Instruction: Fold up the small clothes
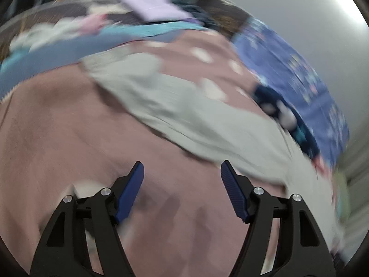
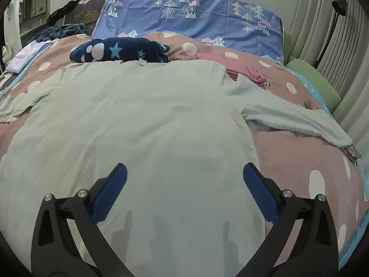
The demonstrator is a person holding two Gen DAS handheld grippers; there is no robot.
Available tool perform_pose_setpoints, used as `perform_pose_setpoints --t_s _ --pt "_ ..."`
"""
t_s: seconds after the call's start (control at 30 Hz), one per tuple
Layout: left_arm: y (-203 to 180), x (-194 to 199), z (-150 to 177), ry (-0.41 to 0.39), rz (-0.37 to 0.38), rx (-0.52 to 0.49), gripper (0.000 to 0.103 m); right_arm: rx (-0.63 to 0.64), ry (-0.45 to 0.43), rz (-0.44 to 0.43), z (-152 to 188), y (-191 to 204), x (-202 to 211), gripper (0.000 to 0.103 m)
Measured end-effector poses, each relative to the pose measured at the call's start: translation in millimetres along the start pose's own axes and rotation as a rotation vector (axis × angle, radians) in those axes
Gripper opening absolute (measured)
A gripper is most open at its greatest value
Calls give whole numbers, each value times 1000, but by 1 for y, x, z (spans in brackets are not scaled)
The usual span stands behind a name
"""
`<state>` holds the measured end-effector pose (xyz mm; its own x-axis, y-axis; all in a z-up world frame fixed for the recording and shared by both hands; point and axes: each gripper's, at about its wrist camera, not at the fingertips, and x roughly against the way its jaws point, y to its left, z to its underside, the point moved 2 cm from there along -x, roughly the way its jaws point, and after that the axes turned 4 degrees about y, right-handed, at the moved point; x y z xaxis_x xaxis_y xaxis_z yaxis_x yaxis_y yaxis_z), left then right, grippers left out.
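Shirt (image 2: 138, 120) lay spread flat on the bedspread (image 2: 299, 161), both the left gripper (image 1: 182, 173) and right gripper (image 2: 184, 175) gaped empty, and a shallow pinch risked snagging bedspread too.

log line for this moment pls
pale green cotton shirt spread flat, unfolded | left gripper open over pink bedspread | right gripper open above shirt

My left wrist view is motion-smeared throughout, the pale green shirt (image 1: 184, 115) only a streak toward 4 o'clock; my right view's bottom edge crops its hem.
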<state>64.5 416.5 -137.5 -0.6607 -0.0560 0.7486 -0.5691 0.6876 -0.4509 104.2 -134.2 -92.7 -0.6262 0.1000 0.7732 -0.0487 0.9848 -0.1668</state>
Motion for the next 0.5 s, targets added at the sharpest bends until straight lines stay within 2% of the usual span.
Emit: perform_pose_setpoints --t_s 0.13,0.27,0.3,0.33,0.37,0.4,0.5 --pt "45 -17 -43 -82 -13 144 70 -3 19 9 -3 1 -9 101" --pt "64 -28 -76 -138 5 257 69 9 30 25 -5 4 -17 101" --pt "64 -30 -82 -143 5 265 51 7 34 28 -5 4 -20 101" --pt "64 -36 -90 -133 1 267 23 1 43 31 -7 3 -24 101" --pt "65 -39 -93 -119 -4 272 11 -2 47 32 -7 3 -26 101" --pt "64 -42 -97 -111 4 278 4 -6 51 31 -8 3 -29 101" --pt "43 -31 -103 -156 19 218 3 -3 50 29 -13 2 -35 101"
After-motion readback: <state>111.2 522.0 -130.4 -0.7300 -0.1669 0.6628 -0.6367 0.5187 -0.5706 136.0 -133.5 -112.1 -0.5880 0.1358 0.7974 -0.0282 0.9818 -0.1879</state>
